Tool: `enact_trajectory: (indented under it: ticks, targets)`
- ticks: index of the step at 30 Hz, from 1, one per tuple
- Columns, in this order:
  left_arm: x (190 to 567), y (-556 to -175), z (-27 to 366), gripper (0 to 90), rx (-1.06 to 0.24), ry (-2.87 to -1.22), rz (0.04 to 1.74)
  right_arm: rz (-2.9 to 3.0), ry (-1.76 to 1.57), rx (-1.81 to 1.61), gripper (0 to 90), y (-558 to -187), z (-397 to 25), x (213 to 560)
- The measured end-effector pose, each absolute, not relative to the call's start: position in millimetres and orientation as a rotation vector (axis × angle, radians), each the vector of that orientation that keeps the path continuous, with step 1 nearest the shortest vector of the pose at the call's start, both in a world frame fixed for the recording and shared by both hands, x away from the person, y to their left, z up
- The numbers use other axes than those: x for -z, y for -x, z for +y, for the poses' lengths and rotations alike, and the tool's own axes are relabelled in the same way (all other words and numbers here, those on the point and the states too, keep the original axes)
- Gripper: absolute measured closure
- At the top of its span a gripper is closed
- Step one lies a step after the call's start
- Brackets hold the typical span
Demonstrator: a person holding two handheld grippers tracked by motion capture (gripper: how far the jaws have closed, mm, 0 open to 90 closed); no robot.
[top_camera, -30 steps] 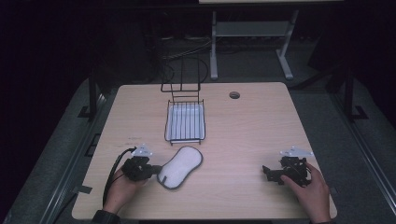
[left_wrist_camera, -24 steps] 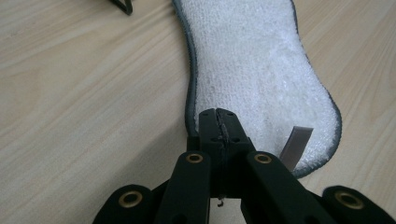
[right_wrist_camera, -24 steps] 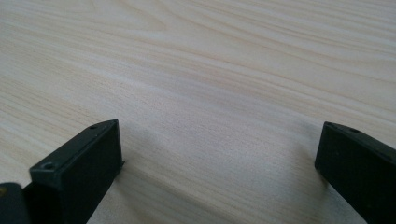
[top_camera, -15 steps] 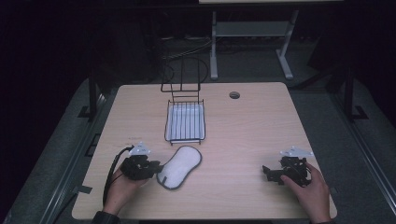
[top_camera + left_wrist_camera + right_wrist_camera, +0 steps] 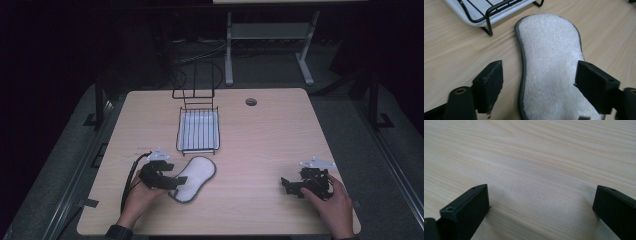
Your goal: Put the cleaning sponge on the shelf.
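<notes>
Overhead, pale wood table [image 5: 260,150], dark room, left gripper [image 5: 172,179] spread wide over white pad [image 5: 196,176], right gripper [image 5: 286,184] spread, empty.

the wire rack [image 5: 198,130] stands mid-table toward the far edge, blocking any straight pass there. just before it, the white pad [image 5: 193,178] lies near the near-left corner, its end between the spread jaws of the left gripper [image 5: 172,176]. the right half of the table [image 5: 270,145] is bare wood up to the right gripper [image 5: 287,185], whose jaws stand wide over it.
</notes>
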State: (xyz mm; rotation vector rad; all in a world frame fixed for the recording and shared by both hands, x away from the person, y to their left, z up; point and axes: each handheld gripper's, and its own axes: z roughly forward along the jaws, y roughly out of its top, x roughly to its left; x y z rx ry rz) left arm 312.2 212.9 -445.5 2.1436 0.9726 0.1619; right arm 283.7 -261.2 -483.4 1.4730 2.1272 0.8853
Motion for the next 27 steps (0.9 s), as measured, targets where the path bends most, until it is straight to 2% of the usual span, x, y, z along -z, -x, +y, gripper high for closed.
enact_trajectory:
  ticks: [4,27]
  targets:
    - [447,-318,205,13.4,-0.164,-2.142,0.969,2.127,-1.473,-0.886,0.2,-284,-261,483]
    - [465,-326,173,12.9,-0.166,-2.197,0.95,2.127,-1.472,-0.886,0.2,-284,-261,484]
